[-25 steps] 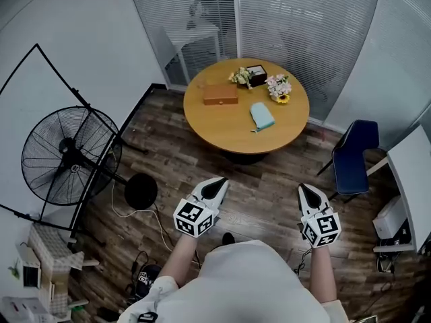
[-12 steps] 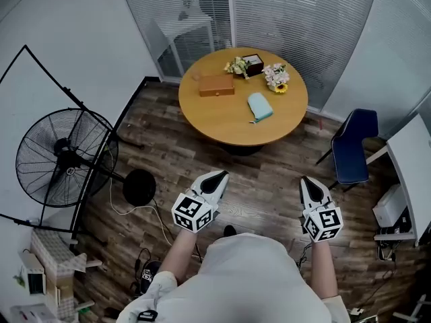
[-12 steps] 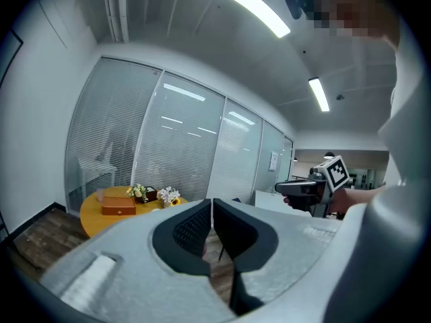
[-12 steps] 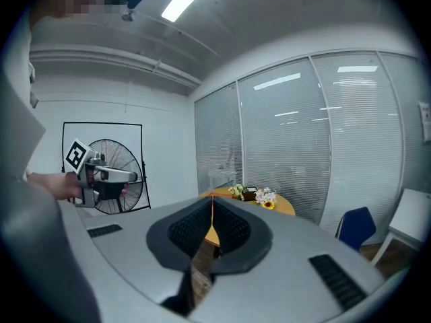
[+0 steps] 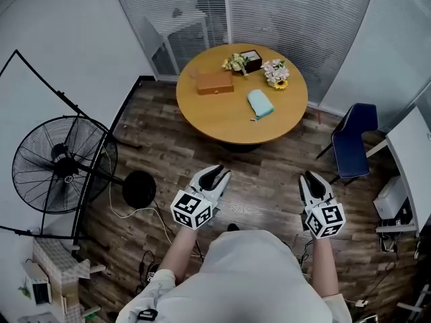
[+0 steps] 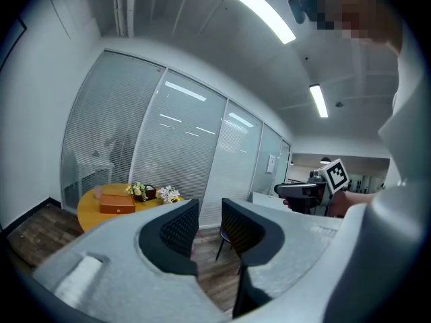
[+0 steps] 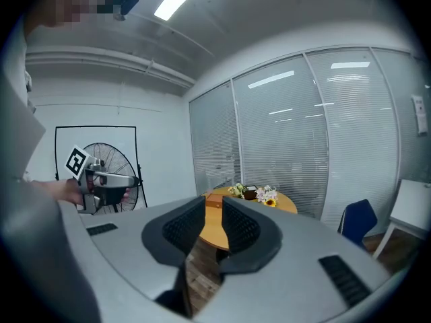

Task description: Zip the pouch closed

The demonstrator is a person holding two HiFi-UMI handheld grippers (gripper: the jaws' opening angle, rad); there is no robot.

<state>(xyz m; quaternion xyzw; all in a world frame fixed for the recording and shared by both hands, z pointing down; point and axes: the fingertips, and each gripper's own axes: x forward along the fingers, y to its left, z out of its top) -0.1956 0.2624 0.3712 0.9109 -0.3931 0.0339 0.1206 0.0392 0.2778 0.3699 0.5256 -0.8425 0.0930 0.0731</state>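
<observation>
Well, the zipping looks unstarted: the teal pouch (image 5: 260, 103) lies on the round table (image 5: 215, 118) at twelve o'clock, well apart from both grippers. The left gripper (image 5: 214, 172) and right gripper (image 5: 310, 179) hover at six, jaws slightly parted, both empty.

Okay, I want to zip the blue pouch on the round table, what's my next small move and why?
Probably a step forward to the round table. The pouch lies on its top, well out of reach: the left gripper and right gripper hang close to your body over the wooden floor, jaws slightly apart with nothing between them.
</observation>
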